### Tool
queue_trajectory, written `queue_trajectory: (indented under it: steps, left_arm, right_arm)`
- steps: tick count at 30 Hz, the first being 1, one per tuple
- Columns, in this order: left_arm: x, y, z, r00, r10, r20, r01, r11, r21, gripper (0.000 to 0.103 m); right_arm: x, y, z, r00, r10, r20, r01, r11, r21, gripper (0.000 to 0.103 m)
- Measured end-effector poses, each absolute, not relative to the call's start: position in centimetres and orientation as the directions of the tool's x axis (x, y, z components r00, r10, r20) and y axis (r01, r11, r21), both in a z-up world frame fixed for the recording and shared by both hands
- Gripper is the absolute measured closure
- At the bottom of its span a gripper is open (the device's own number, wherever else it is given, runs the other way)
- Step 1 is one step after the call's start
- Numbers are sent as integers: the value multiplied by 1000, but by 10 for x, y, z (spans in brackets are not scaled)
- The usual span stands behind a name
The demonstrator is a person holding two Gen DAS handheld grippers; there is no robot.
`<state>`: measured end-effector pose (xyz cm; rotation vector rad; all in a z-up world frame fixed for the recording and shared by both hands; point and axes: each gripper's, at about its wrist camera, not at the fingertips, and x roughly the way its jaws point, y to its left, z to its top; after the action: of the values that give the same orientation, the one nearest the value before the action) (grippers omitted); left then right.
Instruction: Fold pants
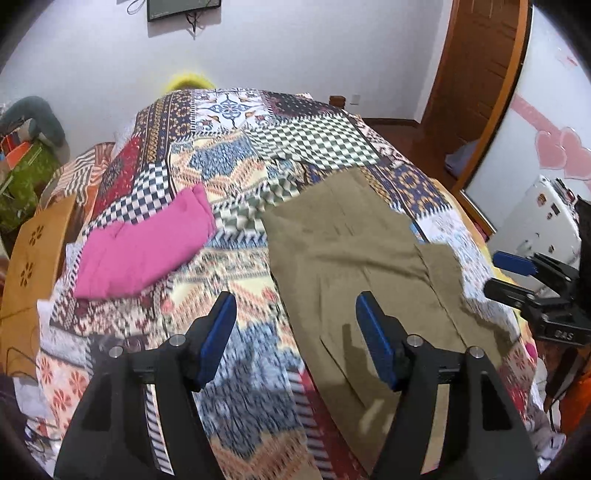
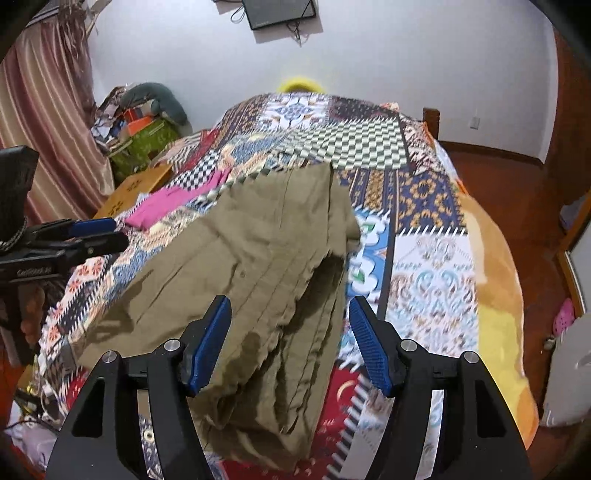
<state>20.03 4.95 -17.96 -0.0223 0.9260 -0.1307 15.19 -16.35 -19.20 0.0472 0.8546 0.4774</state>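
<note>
**Both grippers spread over khaki pants on patchwork bed**

Left gripper (image 1: 295, 332): fingers (image 1: 221, 332) wide apart, blue ribbed pads, black angular frames. Nothing between the pads but bedspread and the pants' left edge, below them. Not gripping.

Right gripper (image 2: 290, 336): fingers (image 2: 364, 343) also wide. Khaki cloth shows in the gap between them, lower centre of the frame; the pads do not press on it.

Pants (image 2: 258, 266): khaki, matte woven cloth, folded into a long slab running from lower centre toward upper centre. Stacked layer edges show along its right side, wavy. In the left wrist view the pants (image 1: 351, 251) lie right of centre, with a flap at the right.

Open room: bare bedspread (image 2: 432, 280) right of the pants, out to the bed's right edge, then red-brown floor (image 2: 517, 177). Left of the pants, open quilt up to a pink folded garment (image 1: 147, 251), centre left. The bedspread is a busy patchwork of checks, florals and stripes.

Writing: on the left gripper's body, far left of the right wrist view, white lettering, too blurred to read. The right gripper's body, at the right edge of the left wrist view, also bears small marks, unclear.

Further out: white wall, dark screen (image 2: 280, 13) top centre, wooden door (image 1: 476, 62) upper right, striped curtain (image 2: 44, 110) upper left.
</note>
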Motion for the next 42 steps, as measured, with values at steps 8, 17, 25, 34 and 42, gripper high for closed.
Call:
queue_trajectory:
  steps: [8, 17, 25, 34, 42]
  left_arm:
    - [266, 62, -208, 552, -110, -827, 72, 994, -84, 36]
    - [322, 71, -255, 453, -183, -873, 79, 983, -166, 38]
    - [354, 63, -279, 400, -267, -877, 133, 963, -233, 58]
    - [369, 63, -282, 404, -257, -878, 111, 966, -232, 96]
    - [337, 79, -263, 454, -184, -872, 68, 983, -173, 98]
  right_arm:
    - [181, -171, -195, 578, 402, -710, -362, 906, 219, 41]
    - [210, -179, -209, 573, 386, -723, -336, 915, 222, 40]
    - [225, -179, -222, 560, 389, -731, -339, 913, 227, 41]
    - [227, -181, -221, 560, 392, -730, -333, 913, 235, 41]
    - [219, -183, -205, 582, 396, -710, -343, 911, 228, 41]
